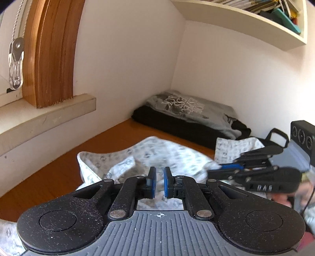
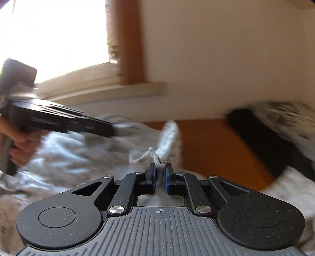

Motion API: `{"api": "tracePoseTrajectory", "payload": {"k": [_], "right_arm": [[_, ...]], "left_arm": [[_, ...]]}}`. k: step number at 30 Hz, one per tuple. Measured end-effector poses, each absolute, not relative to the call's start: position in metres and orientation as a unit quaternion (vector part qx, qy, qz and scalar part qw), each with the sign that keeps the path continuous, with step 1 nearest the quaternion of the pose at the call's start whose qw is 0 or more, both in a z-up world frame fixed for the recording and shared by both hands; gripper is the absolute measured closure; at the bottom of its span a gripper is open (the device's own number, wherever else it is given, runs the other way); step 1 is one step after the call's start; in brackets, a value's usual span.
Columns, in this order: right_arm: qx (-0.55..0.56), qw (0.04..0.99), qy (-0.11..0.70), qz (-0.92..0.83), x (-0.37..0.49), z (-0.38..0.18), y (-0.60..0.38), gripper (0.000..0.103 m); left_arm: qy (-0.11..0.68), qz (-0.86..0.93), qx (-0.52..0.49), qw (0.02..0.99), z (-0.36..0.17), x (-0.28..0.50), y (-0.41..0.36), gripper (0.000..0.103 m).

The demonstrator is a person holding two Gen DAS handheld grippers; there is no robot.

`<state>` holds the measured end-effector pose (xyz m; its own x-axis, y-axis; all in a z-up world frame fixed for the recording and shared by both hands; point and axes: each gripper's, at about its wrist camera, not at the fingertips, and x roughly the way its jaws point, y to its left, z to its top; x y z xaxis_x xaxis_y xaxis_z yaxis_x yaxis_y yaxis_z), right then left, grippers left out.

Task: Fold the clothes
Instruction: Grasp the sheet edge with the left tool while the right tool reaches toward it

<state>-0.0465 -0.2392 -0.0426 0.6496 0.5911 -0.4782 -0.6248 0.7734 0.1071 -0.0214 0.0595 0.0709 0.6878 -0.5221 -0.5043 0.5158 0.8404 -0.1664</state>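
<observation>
A white garment with a small grey pattern lies crumpled on the orange-brown wooden table. In the left wrist view my left gripper stands over it, blue pads nearly together, with fabric at the tips. In the right wrist view the left gripper comes in from the left, its blurred tip buried in the garment. My right gripper is shut on a raised bunch of that fabric, and a thin drawstring trails beside it. From the left wrist view the right gripper reaches in from the right onto the cloth.
A folded grey printed shirt lies on a black garment in the far corner against the wall. A window sill runs along the left, and a bookshelf hangs above. A black box with dials stands at the right. A hand grips the left handle.
</observation>
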Motion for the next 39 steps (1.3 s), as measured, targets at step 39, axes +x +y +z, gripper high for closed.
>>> {"api": "tracePoseTrajectory", "payload": {"k": [39], "right_arm": [[-0.241,0.871,0.297,0.309,-0.011,-0.028,-0.173,0.064]], "left_arm": [[0.262,-0.232,-0.068,0.934,0.029,-0.013,0.138,0.095]]}}
